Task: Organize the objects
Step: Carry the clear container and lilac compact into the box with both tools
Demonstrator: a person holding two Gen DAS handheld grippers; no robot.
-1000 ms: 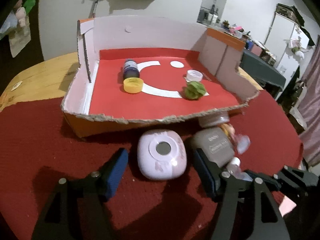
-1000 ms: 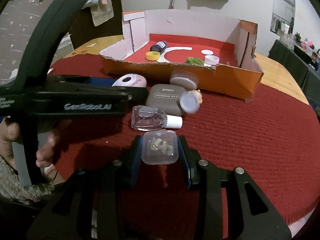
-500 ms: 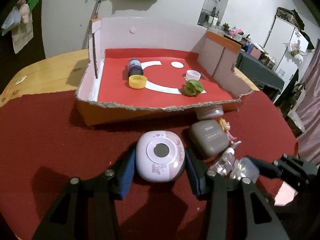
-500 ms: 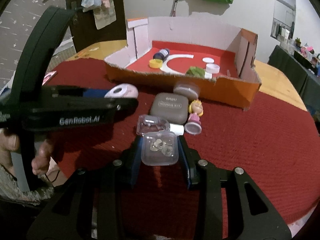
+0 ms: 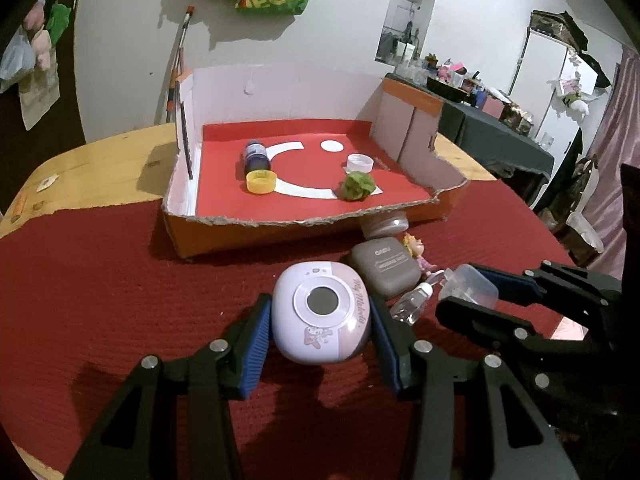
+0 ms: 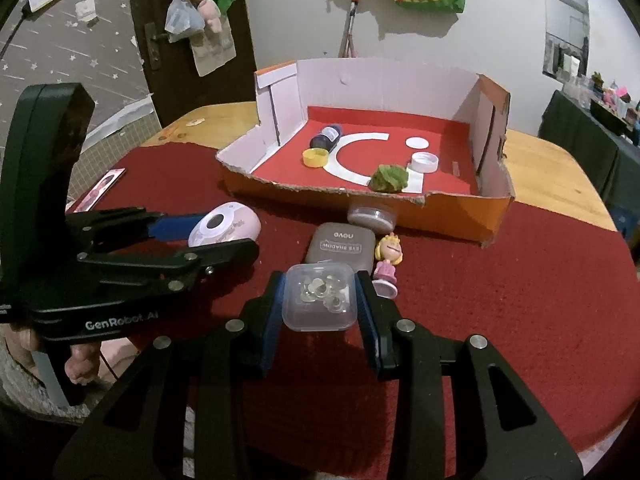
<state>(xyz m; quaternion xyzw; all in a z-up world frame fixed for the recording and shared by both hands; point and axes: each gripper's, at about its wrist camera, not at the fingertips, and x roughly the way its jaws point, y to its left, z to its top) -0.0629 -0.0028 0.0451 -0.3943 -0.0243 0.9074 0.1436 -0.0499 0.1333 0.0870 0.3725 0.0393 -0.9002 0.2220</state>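
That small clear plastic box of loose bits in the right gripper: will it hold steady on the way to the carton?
Probably. The clear plastic box has flat sides squarely between the right gripper's pads, so rolling seems unlikely. Its smooth, thin-looking plastic may slip or flex. The loose pieces inside will likely shift if tilted.

Box (image 5: pixel 224 236): being kept at the back of the cloth (image 5: pixel 100 300), on the table (image 5: pixel 92 168).
In box: bottle (image 5: pixel 256 156) and cap (image 5: pixel 261 182) at left; lid (image 5: pixel 360 163) and leafy ball (image 5: pixel 356 185) at right.
Before box: jar (image 6: pixel 372 218), compact (image 6: pixel 340 246) and figurine (image 6: pixel 387 264) being left together.
Left of compact: round case (image 5: pixel 322 312), being held.
Nearest: small box (image 6: pixel 320 298), being held.
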